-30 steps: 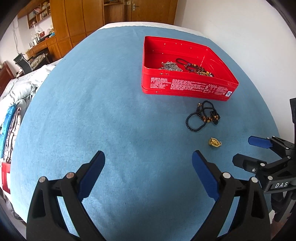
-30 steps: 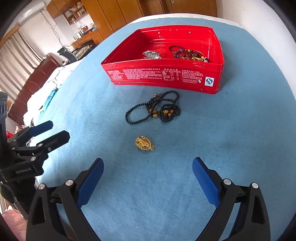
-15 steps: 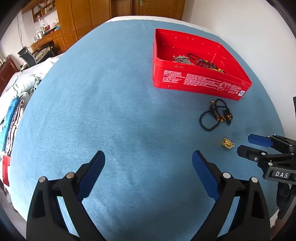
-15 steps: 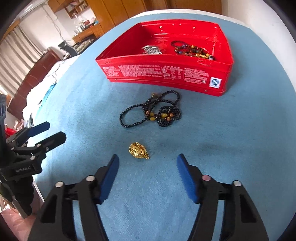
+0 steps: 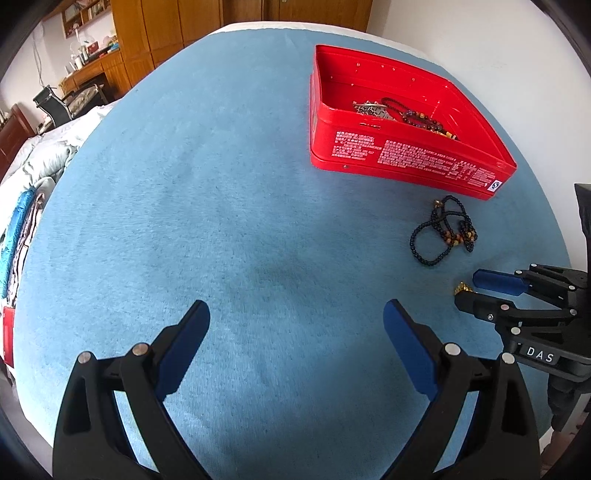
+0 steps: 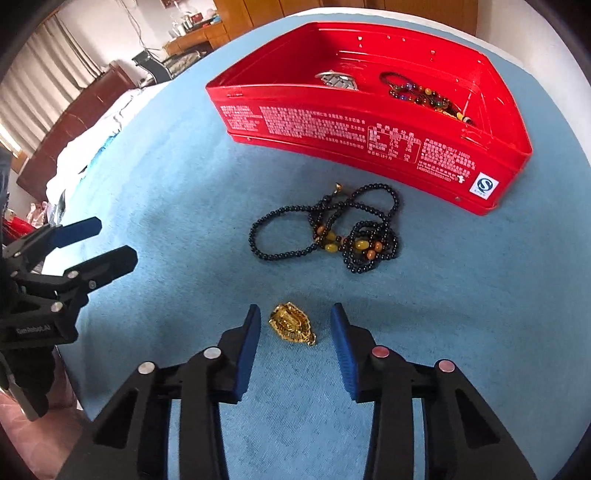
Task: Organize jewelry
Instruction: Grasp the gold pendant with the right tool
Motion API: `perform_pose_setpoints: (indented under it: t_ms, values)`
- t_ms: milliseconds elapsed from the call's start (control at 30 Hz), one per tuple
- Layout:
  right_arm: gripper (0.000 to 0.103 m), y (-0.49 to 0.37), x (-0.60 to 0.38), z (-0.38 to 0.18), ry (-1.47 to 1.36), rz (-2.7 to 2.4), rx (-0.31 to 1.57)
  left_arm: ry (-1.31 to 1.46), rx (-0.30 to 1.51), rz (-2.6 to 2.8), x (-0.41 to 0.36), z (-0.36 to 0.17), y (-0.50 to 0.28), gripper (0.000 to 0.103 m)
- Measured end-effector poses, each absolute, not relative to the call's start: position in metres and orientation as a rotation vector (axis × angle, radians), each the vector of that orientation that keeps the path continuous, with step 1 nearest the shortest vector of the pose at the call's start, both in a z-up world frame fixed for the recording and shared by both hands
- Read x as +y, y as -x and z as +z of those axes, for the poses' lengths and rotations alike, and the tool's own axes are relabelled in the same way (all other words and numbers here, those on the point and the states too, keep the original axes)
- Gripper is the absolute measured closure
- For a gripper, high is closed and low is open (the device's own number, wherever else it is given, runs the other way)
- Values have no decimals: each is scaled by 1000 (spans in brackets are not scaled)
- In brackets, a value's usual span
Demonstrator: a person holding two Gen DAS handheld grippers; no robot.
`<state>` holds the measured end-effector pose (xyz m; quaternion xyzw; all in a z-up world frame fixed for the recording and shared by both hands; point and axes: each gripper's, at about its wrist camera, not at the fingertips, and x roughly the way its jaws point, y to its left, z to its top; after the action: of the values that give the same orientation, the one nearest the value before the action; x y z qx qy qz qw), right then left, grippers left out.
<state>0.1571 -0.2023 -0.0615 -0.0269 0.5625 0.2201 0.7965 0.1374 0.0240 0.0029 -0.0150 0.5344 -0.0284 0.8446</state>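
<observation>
Surface: blue cloth [image 5: 229,206] covers the whole working area, with wooden cupboards [image 5: 166,26] and a white wall behind it.
Landmark: the red tin [image 6: 369,122], open-topped, white print on its near wall.
Right gripper [image 6: 295,334]: nearest, well short of the red tin – its jaws have just been closing and now stand partly open, with the gold pendant between them and a gap left on each side; nothing is gripped.
Gold pendant [image 6: 291,325]: flat on the cloth, well apart from the red tin on its near side.
Left gripper [image 5: 297,332]: jaws wide apart over bare cloth, holding nothing, off to the left of the tin's near side.
Black bead necklace [image 6: 332,236]: loosely coiled, with amber and brown beads, just before the tin's near wall – between tin and pendant.
Inside the red tin: a silver piece [image 6: 338,79] towards the left, a dark beaded strand [image 6: 421,94] towards the right.
</observation>
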Motion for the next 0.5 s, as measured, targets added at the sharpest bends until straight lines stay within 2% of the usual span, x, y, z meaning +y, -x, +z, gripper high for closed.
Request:
perform_pose_setpoints:
  t_ms: [67, 500]
  values:
    - [70, -157, -200, -62, 82, 462, 1203, 34, 1135, -63, 24, 1, -139, 9]
    - [80, -149, -202, -60, 87, 444, 1200, 39, 1146, -74, 21, -2, -136, 9]
